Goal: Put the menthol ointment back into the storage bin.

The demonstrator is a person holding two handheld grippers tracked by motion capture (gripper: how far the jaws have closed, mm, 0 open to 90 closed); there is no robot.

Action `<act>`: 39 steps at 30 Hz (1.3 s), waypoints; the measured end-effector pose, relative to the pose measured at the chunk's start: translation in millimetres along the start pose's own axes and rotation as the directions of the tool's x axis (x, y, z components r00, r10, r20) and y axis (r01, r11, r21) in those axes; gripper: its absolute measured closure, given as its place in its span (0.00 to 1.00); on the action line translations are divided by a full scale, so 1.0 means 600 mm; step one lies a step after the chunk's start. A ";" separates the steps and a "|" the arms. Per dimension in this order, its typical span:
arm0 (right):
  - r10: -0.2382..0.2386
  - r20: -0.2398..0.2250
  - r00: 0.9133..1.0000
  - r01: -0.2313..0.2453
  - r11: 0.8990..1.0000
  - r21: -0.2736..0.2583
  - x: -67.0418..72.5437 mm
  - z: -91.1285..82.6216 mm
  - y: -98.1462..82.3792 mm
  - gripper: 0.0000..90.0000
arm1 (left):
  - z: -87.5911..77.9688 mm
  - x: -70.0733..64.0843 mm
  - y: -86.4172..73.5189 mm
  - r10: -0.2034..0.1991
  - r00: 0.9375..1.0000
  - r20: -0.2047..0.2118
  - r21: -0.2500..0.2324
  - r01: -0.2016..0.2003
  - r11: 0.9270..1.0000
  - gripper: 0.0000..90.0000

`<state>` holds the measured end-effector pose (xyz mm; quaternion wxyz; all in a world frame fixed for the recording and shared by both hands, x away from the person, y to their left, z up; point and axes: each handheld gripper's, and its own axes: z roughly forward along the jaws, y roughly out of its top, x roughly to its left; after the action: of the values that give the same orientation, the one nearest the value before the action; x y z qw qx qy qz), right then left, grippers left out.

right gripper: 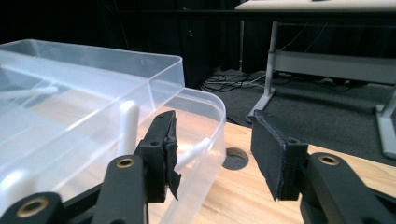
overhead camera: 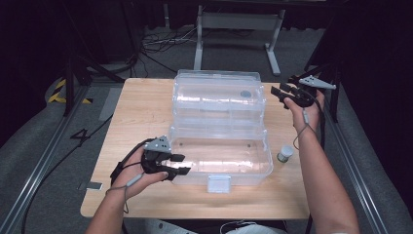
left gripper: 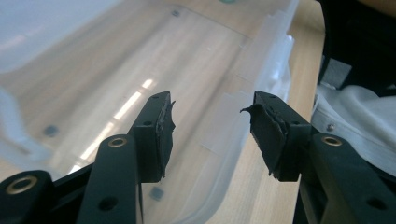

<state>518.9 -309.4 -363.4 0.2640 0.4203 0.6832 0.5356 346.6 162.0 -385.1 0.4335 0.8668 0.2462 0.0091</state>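
Both your claws are wide with nothing in them: left claw [overhead camera: 176, 164] at the open clear box's [overhead camera: 221, 161] front-left corner, right claw [overhead camera: 282, 91] near the table's [overhead camera: 141, 107] far right corner.

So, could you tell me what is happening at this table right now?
A person is working on a clear plastic box on a wooden table, with a gripper in each hand. The box lies open, its lid swung back. The left gripper is at the box's near left corner, jaws open around the wall without pinching it. The right gripper is open beside the lid's far right end, holding nothing. A small jar stands to the right of the box.
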 end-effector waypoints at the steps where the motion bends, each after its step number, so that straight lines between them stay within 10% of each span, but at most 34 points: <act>1: -0.011 -0.002 1.000 0.011 1.000 0.001 0.000 -0.007 -0.001 0.56 | -0.007 0.002 0.001 -0.009 1.000 -0.022 -0.016 0.008 1.000 0.54; 12: -0.004 -0.056 0.998 0.002 0.999 -0.040 0.002 -0.096 -0.018 0.54 | -0.043 0.016 0.000 -0.060 0.993 -0.106 -0.073 0.053 0.996 0.50; 39: -0.089 -0.038 0.995 0.089 0.996 0.016 -0.004 -0.194 -0.012 0.57 | -0.078 0.066 -0.009 -0.117 0.973 -0.197 -0.100 0.099 0.990 0.46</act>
<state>424.0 -371.3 -337.1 0.2712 0.3819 0.7107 0.5249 368.5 217.1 -368.0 0.4445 0.8264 0.3353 0.0846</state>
